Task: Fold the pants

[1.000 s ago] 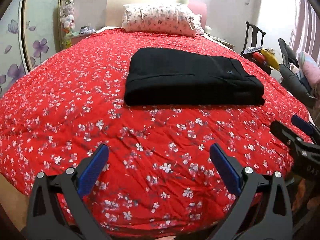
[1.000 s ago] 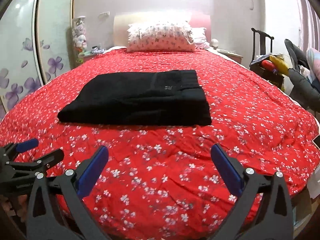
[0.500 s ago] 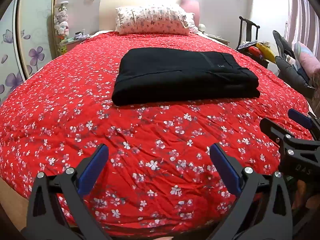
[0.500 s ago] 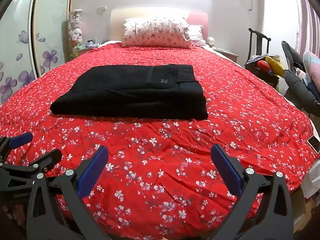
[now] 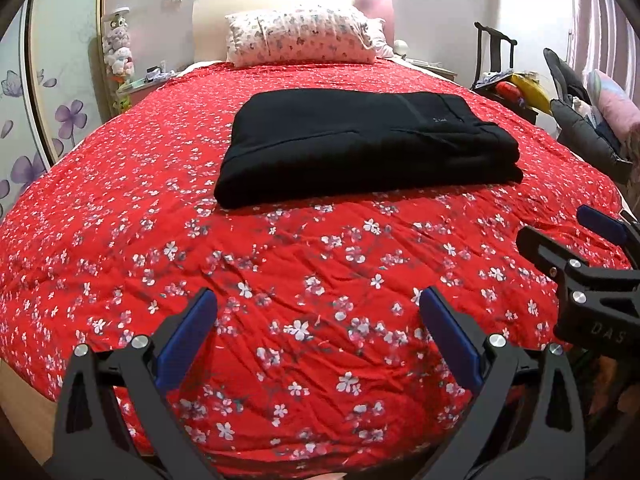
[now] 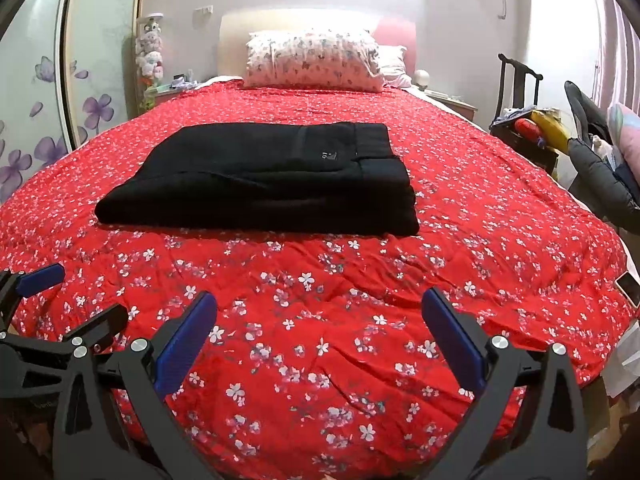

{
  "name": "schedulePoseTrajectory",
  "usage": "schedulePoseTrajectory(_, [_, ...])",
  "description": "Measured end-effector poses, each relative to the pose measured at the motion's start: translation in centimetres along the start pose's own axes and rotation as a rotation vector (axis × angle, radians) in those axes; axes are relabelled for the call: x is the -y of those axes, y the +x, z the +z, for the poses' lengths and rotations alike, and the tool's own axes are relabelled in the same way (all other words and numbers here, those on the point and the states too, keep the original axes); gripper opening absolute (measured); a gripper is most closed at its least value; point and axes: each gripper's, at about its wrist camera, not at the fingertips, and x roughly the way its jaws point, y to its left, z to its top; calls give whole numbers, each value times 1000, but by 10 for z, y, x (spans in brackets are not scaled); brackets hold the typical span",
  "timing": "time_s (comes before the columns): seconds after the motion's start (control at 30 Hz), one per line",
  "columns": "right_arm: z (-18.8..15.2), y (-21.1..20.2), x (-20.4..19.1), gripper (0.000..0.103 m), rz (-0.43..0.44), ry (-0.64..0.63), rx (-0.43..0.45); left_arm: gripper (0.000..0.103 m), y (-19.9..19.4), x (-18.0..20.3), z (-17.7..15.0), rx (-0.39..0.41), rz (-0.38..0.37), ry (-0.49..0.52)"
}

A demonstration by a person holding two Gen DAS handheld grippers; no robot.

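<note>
We see the black pants (image 5: 368,148) lying folded in a neat rectangle at the middle of the bed (image 5: 120,208), well short of the pillow (image 5: 300,40) at its head edge. Our left gripper (image 5: 318,332) and right gripper (image 6: 320,332) both hang over the foot edge, jaws wide and empty, well apart from the pants. A small pale mark on the fabric, perhaps a label, is too blurred to read.

One folded pair of black pants (image 5: 360,148), two pillows (image 6: 312,60), two tongs (image 5: 318,330).
</note>
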Motion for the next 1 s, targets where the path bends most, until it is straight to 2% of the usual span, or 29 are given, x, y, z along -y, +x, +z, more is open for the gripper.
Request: schedulePoseTrajectory(1.0, [-3, 4, 6, 102, 0, -2, -10, 101, 2, 3, -1, -6, 5, -8])
